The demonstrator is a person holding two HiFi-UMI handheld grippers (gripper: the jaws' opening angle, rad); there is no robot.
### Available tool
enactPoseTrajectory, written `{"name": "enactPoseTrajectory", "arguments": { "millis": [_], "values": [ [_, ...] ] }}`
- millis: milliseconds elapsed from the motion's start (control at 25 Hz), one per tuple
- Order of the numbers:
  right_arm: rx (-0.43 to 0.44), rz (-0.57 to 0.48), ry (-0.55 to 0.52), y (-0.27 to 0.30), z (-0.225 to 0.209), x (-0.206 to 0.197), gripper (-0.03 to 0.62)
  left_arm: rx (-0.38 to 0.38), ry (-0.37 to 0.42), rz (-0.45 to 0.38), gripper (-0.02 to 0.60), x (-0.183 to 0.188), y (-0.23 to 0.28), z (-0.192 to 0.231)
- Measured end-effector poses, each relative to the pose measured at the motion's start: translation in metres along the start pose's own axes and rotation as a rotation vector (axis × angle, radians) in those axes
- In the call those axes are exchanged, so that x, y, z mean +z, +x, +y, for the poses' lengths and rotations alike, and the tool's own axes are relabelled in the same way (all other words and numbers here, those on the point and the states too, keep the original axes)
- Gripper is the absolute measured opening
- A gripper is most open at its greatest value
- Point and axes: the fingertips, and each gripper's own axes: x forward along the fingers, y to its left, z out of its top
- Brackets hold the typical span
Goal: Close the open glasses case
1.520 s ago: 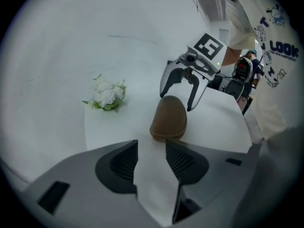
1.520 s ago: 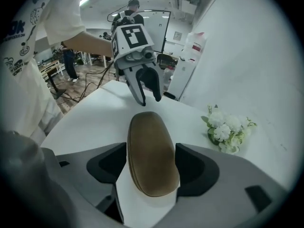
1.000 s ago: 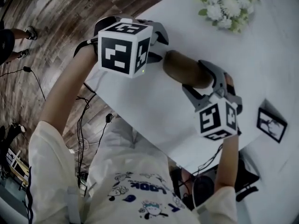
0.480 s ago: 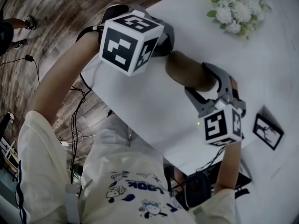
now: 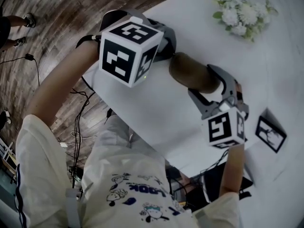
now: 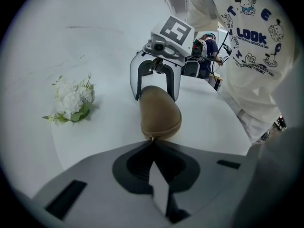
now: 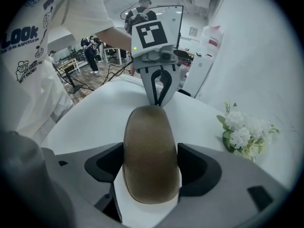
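Observation:
A brown oval glasses case point(image 5: 194, 75) lies on the white table point(image 5: 156, 113), its lid down and its zipper seam running round the edge. My left gripper point(image 6: 152, 141) is shut, its tips pinched together on the small zipper pull point(image 6: 151, 137) at the case's point(image 6: 160, 113) near end. At the other end, my right gripper point(image 7: 151, 175) straddles the case point(image 7: 149, 151) and is shut on it, both pads against its sides. The head view shows the right gripper point(image 5: 204, 82) clasping the case; the left gripper's point(image 5: 166, 56) tips are mostly hidden behind its marker cube.
A bunch of white flowers point(image 5: 240, 15) lies further back on the table. A small black picture frame point(image 5: 270, 134) stands near the right edge. The table's front edge runs just beside the left gripper, with wooden floor and cables below. People stand in the background point(image 7: 142, 8).
The left gripper's jaws, apart a second ago, have come together at the case's end. Its marker cube has rolled slightly. The right gripper and the case have stayed put.

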Motion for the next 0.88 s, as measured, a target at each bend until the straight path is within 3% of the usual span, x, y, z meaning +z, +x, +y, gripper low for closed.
{"name": "enactPoseTrajectory", "arguments": {
  "millis": [240, 360, 440, 720, 880],
  "values": [
    [-0.002, 0.002, 0.062, 0.003, -0.002, -0.002, 0.339, -0.006, 0.032, 0.034, 0.002, 0.001, 0.001, -0.017],
    [-0.013, -0.003, 0.107, 0.004, -0.002, -0.005, 0.341, -0.017, 0.012, 0.020, 0.002, 0.008, 0.007, -0.039],
    [-0.017, 0.020, 0.100, 0.003, -0.003, -0.004, 0.341, 0.017, -0.018, 0.014, 0.002, 0.014, 0.011, -0.048],
    [-0.098, 0.011, 0.268, 0.008, -0.003, -0.003, 0.341, 0.193, -0.269, -0.031, 0.002, 0.021, 0.017, -0.050],
    [-0.158, 0.026, 0.429, 0.008, -0.001, -0.002, 0.341, 0.264, -0.361, -0.051, 0.002, 0.028, 0.020, -0.048]
  ]
}}
